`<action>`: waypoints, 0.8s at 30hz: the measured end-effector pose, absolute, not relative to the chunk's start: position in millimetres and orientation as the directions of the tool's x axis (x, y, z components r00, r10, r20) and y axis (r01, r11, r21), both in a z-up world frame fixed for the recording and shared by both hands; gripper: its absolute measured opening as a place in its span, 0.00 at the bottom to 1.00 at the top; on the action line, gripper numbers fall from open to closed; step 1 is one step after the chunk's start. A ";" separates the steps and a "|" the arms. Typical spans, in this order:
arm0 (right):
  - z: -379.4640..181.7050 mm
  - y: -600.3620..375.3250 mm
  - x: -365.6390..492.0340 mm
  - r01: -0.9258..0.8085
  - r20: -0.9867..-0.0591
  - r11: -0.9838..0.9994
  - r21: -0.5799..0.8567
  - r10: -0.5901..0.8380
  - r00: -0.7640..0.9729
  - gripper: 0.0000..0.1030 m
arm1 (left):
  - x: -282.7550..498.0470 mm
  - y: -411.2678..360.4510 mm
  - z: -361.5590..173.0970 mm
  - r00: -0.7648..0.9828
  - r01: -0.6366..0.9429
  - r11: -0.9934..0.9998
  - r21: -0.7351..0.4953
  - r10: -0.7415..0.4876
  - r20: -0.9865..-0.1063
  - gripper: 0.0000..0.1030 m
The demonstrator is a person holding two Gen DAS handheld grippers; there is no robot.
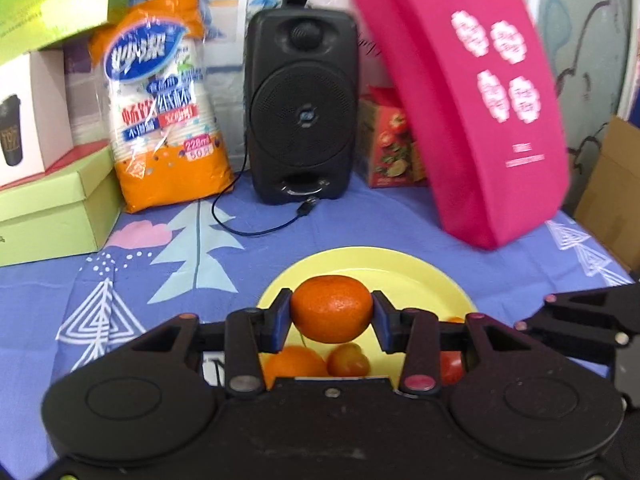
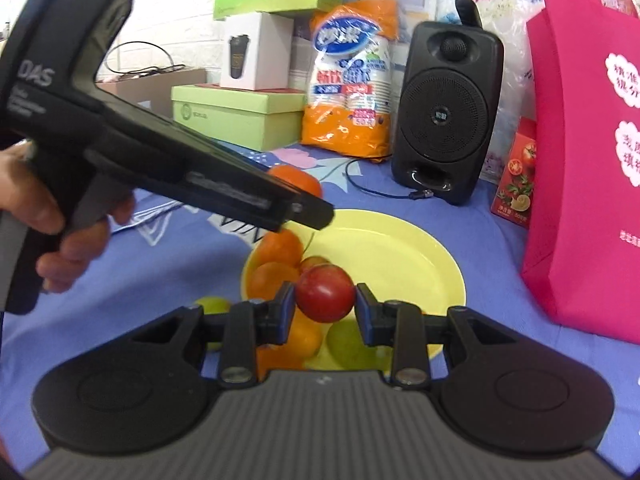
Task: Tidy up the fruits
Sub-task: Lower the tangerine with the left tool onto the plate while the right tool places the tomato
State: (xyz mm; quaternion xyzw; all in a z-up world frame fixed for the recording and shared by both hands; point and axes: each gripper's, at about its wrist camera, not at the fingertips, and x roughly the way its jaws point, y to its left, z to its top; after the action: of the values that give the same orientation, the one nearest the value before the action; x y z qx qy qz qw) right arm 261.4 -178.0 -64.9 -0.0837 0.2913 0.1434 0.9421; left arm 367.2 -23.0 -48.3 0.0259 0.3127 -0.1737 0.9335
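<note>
My left gripper (image 1: 331, 316) is shut on an orange mandarin (image 1: 331, 307) and holds it above the near side of the yellow plate (image 1: 384, 270). My right gripper (image 2: 325, 307) is shut on a red tomato-like fruit (image 2: 325, 293) above the near edge of the same plate (image 2: 392, 252). Several oranges (image 2: 279, 247) and a green fruit (image 2: 346, 340) lie on the plate's left and near parts. The left gripper's body (image 2: 160, 160) crosses the right wrist view, with its mandarin (image 2: 298, 182) partly hidden behind it. Another green fruit (image 2: 212, 305) lies on the cloth left of the plate.
A black speaker (image 1: 301, 108) with a loose cable (image 1: 256, 228) stands behind the plate. A pink bag (image 1: 468, 96) leans at the right, an orange pack of paper cups (image 1: 164, 112) and green boxes (image 1: 52, 208) at the left. A red juice carton (image 1: 386, 144) stands by the bag.
</note>
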 end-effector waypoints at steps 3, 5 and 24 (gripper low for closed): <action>-72.9 -179.3 278.5 -0.303 -0.593 0.951 -0.068 0.206 0.778 0.30 | 389.8 -26.1 -61.1 0.734 0.310 0.949 -0.056 -0.276 -0.621 0.40; -77.1 -179.8 284.3 -0.296 -0.600 0.953 -0.065 0.200 0.775 0.30 | 400.0 -25.4 -66.9 0.728 0.302 0.951 -0.070 -0.277 -0.627 0.42; -67.9 -201.5 206.0 -0.290 -0.555 0.957 -0.019 0.231 0.799 0.47 | 291.2 31.7 -56.0 0.804 0.242 0.967 -0.084 -0.248 -0.540 0.79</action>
State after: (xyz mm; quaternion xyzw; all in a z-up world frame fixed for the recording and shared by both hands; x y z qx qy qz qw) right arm 206.0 -201.5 -67.9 -0.0515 0.2856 0.1375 0.9470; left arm 291.2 31.7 -56.0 -0.0054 0.2851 -0.1291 0.9498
